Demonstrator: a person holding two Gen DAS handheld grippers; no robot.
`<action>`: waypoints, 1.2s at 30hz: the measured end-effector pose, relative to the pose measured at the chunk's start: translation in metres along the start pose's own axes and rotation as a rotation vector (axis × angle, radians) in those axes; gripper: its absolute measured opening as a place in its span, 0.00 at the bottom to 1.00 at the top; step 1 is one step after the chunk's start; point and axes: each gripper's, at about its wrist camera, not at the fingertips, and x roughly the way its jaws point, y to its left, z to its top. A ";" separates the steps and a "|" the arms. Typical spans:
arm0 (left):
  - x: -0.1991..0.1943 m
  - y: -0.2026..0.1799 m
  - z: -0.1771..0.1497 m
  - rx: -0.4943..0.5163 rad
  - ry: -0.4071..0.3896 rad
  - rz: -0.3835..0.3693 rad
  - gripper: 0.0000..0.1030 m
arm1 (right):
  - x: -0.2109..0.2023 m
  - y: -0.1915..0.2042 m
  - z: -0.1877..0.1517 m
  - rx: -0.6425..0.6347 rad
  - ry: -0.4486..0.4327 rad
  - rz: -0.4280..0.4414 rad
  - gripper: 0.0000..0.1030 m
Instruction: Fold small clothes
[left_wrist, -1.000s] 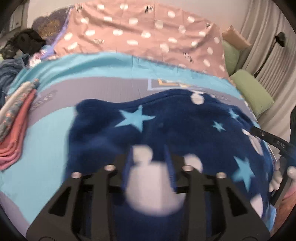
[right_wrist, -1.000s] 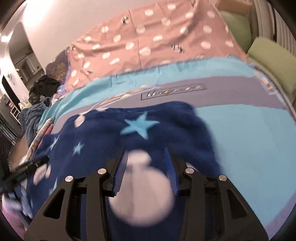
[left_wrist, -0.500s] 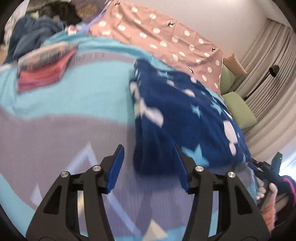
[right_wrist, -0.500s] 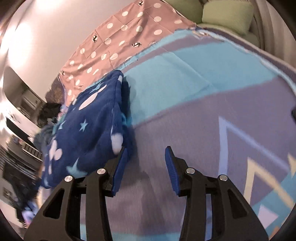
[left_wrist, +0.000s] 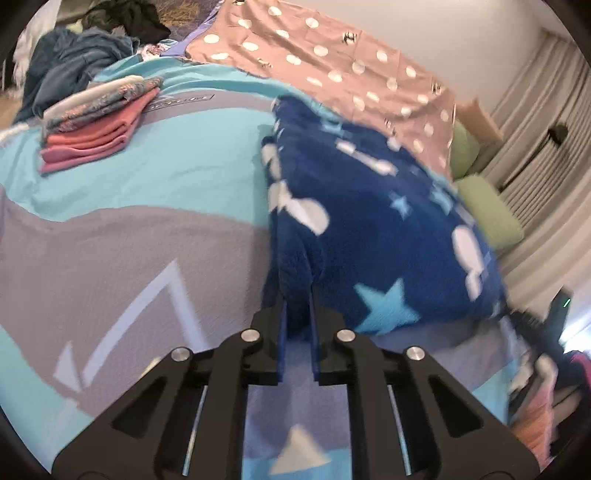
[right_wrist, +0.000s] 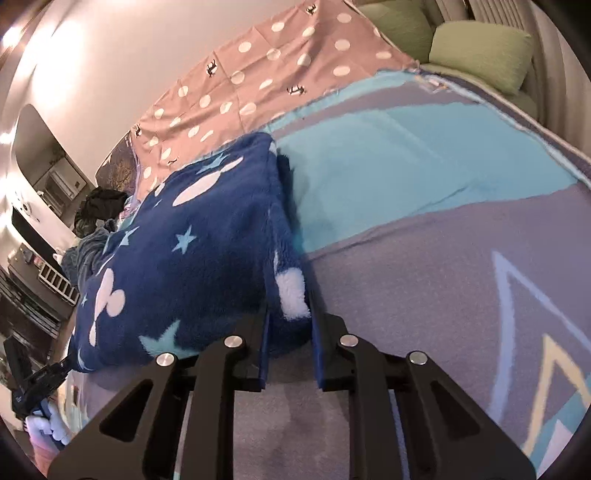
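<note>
A navy fleece garment (left_wrist: 373, 221) with light blue stars and white shapes lies folded on the blue and grey bedspread (left_wrist: 147, 192). My left gripper (left_wrist: 298, 295) is shut on the garment's near left corner. In the right wrist view the same garment (right_wrist: 192, 251) lies to the left, and my right gripper (right_wrist: 290, 306) is shut on its near right corner. Both corners sit low at the bedspread surface.
A stack of folded pink and patterned clothes (left_wrist: 96, 118) lies at the far left. A pink polka-dot sheet (left_wrist: 332, 70) covers the back of the bed. Dark unfolded clothes (left_wrist: 74, 62) are heaped beyond. Green cushions (right_wrist: 480, 48) sit at the far right.
Both grippers let go of the lifted garment after it was laid down, opened, and have now closed on its near corners.
</note>
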 end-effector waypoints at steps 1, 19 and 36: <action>0.002 0.003 -0.002 -0.007 0.003 -0.001 0.10 | 0.003 -0.001 -0.002 -0.011 0.017 -0.004 0.19; 0.010 0.007 -0.026 -0.229 0.064 -0.265 0.54 | 0.008 -0.003 -0.015 0.181 0.151 0.247 0.70; -0.047 0.014 -0.006 -0.237 -0.025 -0.342 0.14 | -0.057 0.045 -0.022 0.072 0.090 0.203 0.14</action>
